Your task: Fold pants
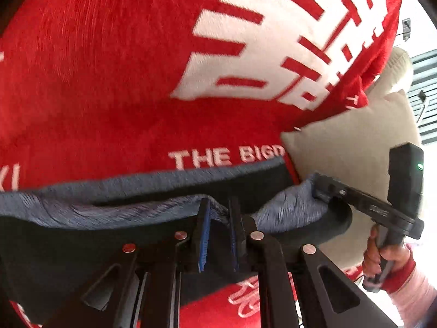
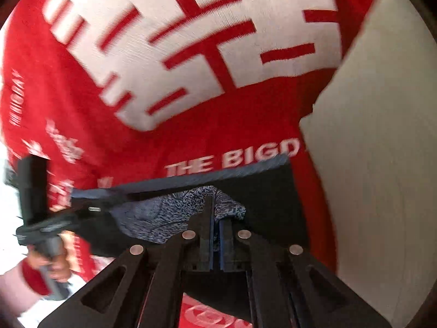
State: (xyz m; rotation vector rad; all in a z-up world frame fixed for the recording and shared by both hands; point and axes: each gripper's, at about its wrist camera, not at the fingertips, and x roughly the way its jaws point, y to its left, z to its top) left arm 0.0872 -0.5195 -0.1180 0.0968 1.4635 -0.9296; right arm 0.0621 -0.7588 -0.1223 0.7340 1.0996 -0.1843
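**Both grippers pinching the pants over a red blanket**

L gripper (image 1: pixel 218 218) is pointing steeply down w/ its blue-padded fingers (image 1: pixel 204 235) clenched on the pants (image 1: pixel 82 213). A bunched fold of blue-grey fabric is sitting between the pads; the two fingers are showing a narrow gap filled by cloth. The pants are dark, nearly black on the outer face, w/ a heathered blue-grey inner face, and their top edge is stretching across the left wrist view from the left border to the other tool.

R gripper (image 2: pixel 215 218) is also angling down and is clamped on the pants (image 2: pixel 262 196); a speckled blue-grey wad is poking up between and above its tips. In the left wrist view the R gripper (image 1: pixel 318 191) is biting the right end of the same edge, so the garment is hanging between the two tools, sagging a bit in the middle. In the right wrist view the L gripper (image 2: pixel 90 207) is gripping the left end.

A hand (image 1: pixel 379 257) w/ a pink sleeve and red cuff is wrapping the R tool's handle. The other hand (image 2: pixel 54 259) is holding the L tool's handle, blurred.

Under the pants a red blanket (image 1: pixel 95 82) is lying, w/ large white characters and the words "THE BIGD". A beige cushion (image 1: pixel 341 158) is sitting to the right, touching the blanket's edge. Both views are motion-blurred.
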